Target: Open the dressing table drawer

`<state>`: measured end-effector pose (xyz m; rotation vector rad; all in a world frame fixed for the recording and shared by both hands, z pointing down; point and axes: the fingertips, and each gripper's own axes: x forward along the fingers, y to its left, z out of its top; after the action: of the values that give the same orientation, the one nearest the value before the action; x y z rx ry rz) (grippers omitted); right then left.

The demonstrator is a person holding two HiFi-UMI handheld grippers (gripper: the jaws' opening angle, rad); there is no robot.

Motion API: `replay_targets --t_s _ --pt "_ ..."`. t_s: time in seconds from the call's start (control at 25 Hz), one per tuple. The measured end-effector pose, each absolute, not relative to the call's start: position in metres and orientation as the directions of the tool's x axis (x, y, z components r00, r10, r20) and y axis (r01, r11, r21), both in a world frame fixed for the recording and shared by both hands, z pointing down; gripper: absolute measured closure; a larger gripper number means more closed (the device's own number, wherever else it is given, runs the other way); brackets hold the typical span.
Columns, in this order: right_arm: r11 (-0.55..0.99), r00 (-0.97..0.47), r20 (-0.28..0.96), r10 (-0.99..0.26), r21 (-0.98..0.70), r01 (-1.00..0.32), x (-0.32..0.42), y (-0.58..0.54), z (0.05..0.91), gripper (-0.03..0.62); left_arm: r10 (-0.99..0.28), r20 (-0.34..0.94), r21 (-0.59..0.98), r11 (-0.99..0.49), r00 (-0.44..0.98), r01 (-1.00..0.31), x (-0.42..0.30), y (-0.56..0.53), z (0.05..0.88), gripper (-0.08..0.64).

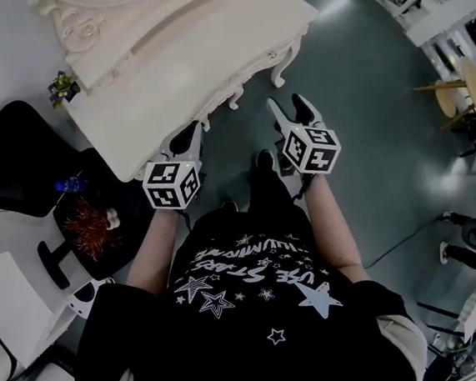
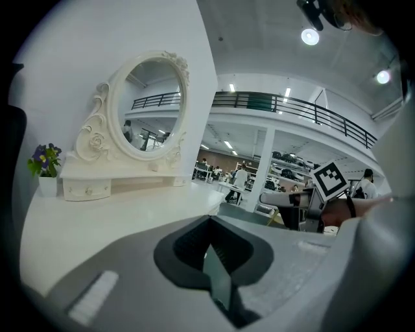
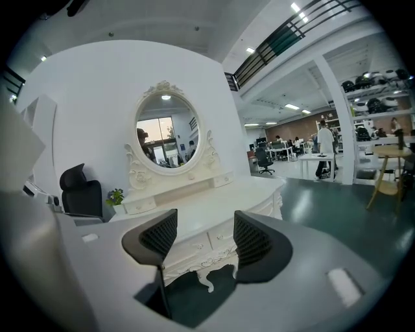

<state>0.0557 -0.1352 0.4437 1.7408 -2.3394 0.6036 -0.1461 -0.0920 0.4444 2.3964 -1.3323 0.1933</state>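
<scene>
Left tool (image 2: 207,249) clenched on nothing, at the bench's (image 1: 208,54) near edge. Right tool (image 3: 204,227) released, facing the front drawer (image 3: 185,250), just below the benchtop. Probably light, rigid wood, slides stiffly; pinch its small knob (image 3: 197,246).

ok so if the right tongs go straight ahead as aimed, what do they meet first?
Likely the front of the dressing table. The right tongs, open and empty, frame its drawer fronts just under the tabletop edge. Nothing shows in between, though depth is hard to judge.

Dressing table (image 1: 209,63) w/ mirror (image 3: 165,133), plant (image 1: 62,88)
</scene>
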Motion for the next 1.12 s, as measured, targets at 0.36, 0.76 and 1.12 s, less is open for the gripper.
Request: replay_targets --t_s 0.36,0.76,1.12 --pt "0.314 -0.388 0.352 -0.852 -0.25 -0.916 0.062 -0.237 0.457 0.302 -0.826 0.318 0.238 -0.405 0.465 -0.883 -0.139 -0.166 0.452 0.56" --pt "0.441 -0.502 0.377 -0.778 -0.24 -0.865 0.084 -0.41 0.463 0.305 -0.886 0.33 0.232 -0.259 0.327 -0.937 -0.109 -0.29 0.45 0.56" --pt "0.535 -0.557 0.442 -0.703 -0.187 -0.824 0.086 -0.529 0.484 0.31 -0.92 0.335 0.229 -0.129 0.203 -0.965 -0.096 -0.372 0.453 0.56"
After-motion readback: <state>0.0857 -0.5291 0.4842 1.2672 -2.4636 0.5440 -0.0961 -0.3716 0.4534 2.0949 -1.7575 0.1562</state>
